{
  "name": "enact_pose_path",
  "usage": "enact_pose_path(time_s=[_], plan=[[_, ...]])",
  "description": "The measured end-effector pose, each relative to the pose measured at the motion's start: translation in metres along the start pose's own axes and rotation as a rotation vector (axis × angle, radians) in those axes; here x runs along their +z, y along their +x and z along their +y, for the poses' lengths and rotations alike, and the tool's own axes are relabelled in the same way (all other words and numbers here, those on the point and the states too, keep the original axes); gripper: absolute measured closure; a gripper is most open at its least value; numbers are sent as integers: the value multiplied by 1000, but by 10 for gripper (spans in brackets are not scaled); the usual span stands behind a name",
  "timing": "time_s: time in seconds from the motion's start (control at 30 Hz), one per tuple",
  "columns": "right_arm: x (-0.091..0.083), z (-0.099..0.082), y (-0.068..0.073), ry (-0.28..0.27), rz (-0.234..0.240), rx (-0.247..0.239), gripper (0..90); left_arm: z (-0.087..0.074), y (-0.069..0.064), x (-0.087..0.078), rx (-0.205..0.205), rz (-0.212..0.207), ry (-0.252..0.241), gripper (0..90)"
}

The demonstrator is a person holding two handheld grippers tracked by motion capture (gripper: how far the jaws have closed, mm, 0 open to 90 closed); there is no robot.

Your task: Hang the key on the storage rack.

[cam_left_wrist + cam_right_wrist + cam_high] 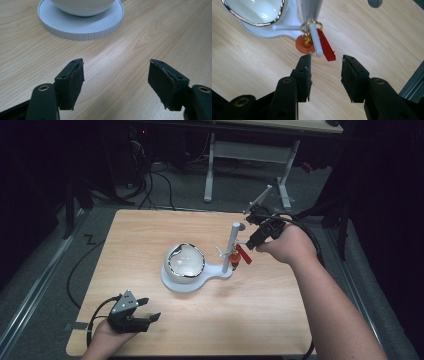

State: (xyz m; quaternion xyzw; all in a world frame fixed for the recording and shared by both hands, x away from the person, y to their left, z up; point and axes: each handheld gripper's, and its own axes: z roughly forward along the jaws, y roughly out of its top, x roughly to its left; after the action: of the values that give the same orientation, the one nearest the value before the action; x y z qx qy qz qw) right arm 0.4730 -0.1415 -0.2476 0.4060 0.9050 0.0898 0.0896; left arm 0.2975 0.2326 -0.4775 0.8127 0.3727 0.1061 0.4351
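Pale wood-grain worktop carries a white stand near its centre: a flat round base with a ribbed edge, a white bowl with a shiny metallic rim sitting on the base, and a slim upright post rising from an extension of the base to the bowl's right. Short pegs stick out from the post. A gold ring hangs over one peg and carries a red tag and an orange disc, both dangling beside the post.

Right gripper: held at the post's right side, jaws spread with a clear gap between the pads, nothing between them. In the right gripper view the jaw tips sit just below the red tag and orange disc, near them but apart.

Left gripper: low at the near left of the worktop, well apart from the stand, jaws spread wide, nothing held. The left gripper view looks across bare wood toward the ribbed base edge and the bowl's underside.
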Motion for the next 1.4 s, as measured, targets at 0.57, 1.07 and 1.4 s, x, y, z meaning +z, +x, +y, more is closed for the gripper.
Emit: enact_pose_path(time_s=[0.57, 1.07, 1.4], plan=[[91, -97, 12, -142, -6, 86, 581, -3, 0, 3, -6, 2, 11, 283], [185, -196, 55, -445, -80, 57, 324, -3, 4, 6, -21, 6, -17, 266], [186, -199, 53, -488, -52, 123, 287, 2, 3, 2, -42, 32, -49, 256]])
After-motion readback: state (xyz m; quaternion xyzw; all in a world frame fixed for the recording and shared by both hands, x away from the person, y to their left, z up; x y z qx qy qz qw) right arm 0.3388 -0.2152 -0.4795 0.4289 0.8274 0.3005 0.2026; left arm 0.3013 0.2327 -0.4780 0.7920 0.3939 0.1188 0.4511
